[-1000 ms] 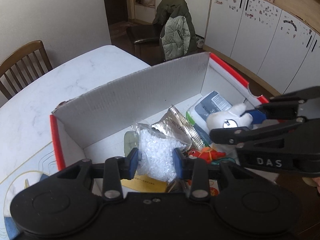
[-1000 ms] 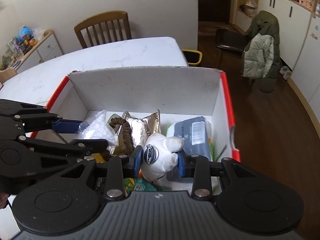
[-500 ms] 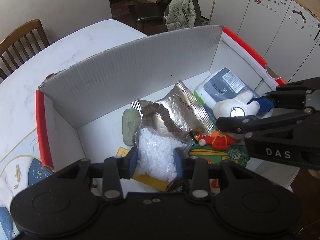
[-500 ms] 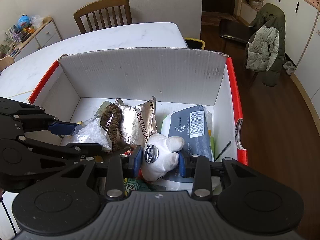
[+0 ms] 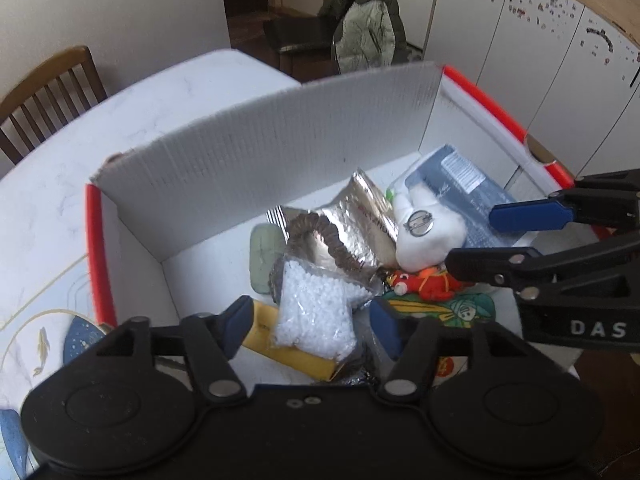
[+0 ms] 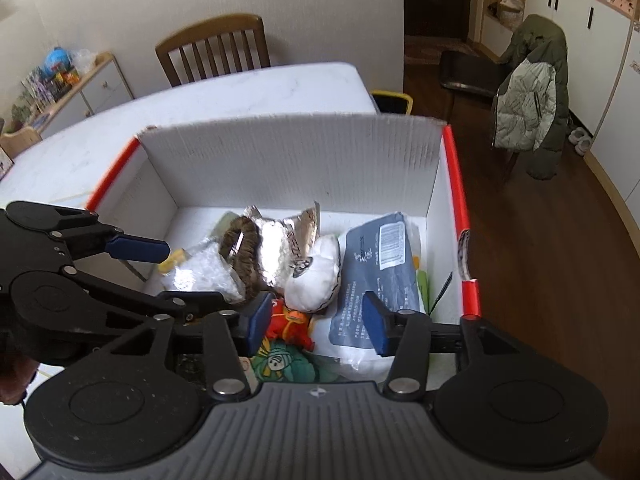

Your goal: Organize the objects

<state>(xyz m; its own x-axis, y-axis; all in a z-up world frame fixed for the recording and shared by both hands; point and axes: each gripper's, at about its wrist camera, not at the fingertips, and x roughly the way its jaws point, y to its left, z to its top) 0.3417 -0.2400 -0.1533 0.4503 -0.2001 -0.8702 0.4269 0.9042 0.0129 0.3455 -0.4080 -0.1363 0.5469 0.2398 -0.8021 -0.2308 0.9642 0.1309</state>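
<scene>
Both claws gape wide, empty, over the box [image 5: 280, 132] — the bead bag [image 5: 316, 312] beside the white plush [image 5: 424, 236] looks light, slippery, best pinched mid-body.

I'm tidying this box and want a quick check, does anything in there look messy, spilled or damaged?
Nothing looks spilled or broken. The cardboard box holds a loose jumble: a brown scrunchie draped over a crumpled foil pouch, the white plush toy tipped against the wipes pack.
</scene>
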